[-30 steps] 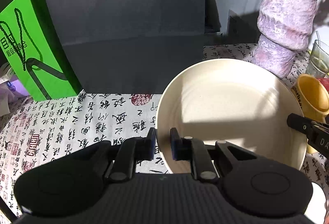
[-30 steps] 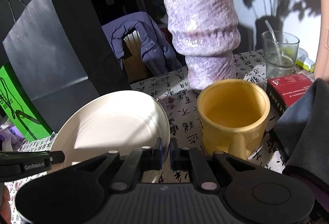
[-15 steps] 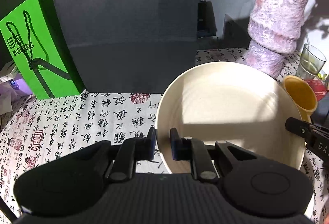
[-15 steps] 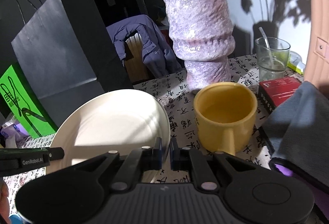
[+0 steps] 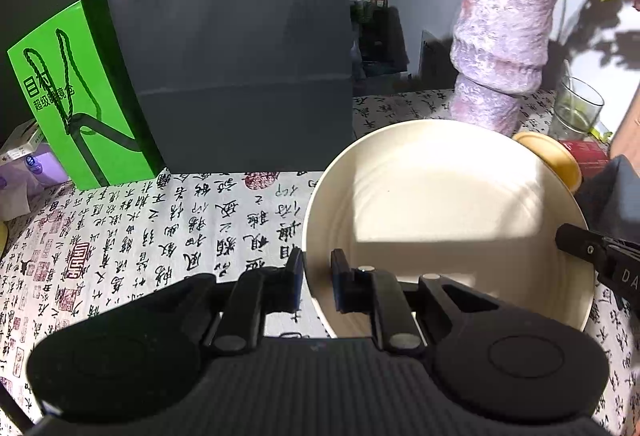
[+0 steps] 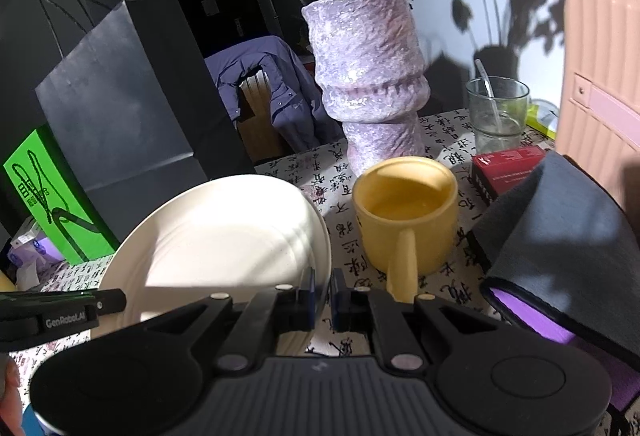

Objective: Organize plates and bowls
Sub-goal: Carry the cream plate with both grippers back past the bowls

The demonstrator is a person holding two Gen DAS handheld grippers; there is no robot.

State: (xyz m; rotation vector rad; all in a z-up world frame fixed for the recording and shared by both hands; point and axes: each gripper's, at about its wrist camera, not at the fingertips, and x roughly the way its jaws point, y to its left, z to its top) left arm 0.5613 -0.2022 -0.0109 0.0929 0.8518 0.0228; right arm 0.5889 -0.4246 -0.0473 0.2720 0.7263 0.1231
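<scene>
Left gripper [image 5: 318, 278], right gripper [image 6: 322, 294] clamped on cream plate [image 5: 440, 212] rims.
Could slip and strike yellow mug [image 6: 406, 214] if uneven.

The table [image 5: 168, 236] wears a calligraphy-print cloth. A purple vase [image 6: 372, 84] stands at its back; just before it a yellow mug [image 6: 404, 220], to its right a drinking glass [image 6: 498, 112], far left a green bag [image 5: 76, 96].

The plate [image 6: 224, 232] is held left of the mug [image 6: 404, 216]; the vase [image 6: 372, 76] is set behind them.
</scene>
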